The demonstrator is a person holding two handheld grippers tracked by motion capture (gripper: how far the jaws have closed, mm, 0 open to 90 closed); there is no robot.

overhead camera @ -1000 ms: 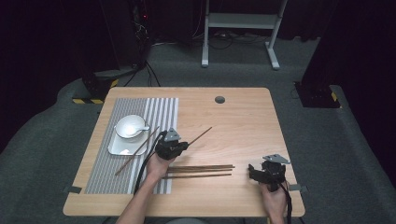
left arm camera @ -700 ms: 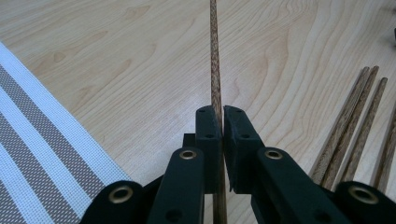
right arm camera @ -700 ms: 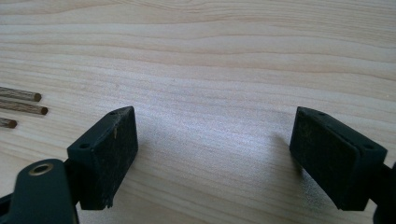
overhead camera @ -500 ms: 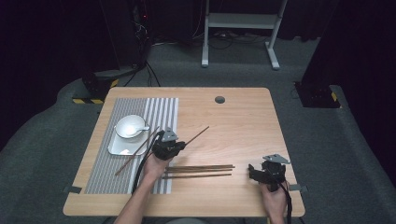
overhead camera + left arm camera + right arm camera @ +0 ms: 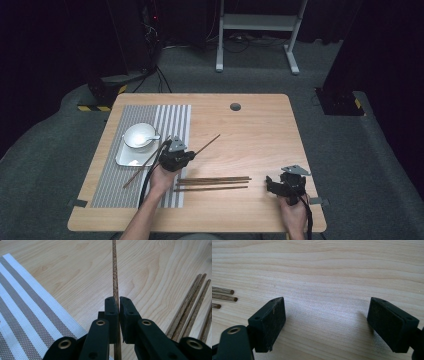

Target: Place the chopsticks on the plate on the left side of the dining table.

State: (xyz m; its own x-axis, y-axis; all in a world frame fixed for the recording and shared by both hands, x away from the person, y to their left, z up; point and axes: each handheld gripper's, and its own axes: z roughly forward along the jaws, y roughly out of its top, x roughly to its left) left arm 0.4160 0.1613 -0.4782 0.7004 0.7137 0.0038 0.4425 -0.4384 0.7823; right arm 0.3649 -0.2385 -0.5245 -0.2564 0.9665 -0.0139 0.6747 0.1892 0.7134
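Chopstick (image 5: 115,277) is light, stiff and slick, so keep your left gripper (image 5: 117,305) clamped mid-shaft, tip at 2 o'clock, while your right gripper (image 5: 325,322) gapes empty.

Your left tool (image 5: 117,305) has black blocky jaws with brass-ringed screw holes; your right tool (image 5: 289,186) carries a grey three-cornered plate; black cables trail.

Four chopsticks (image 5: 212,183), one bowl (image 5: 138,135), one tray (image 5: 125,159), one striped mat (image 5: 172,117), two claws (image 5: 176,159).

High view: overhead, facing forward | gripper views: close, low | shared: chopsticks (image 5: 212,183)
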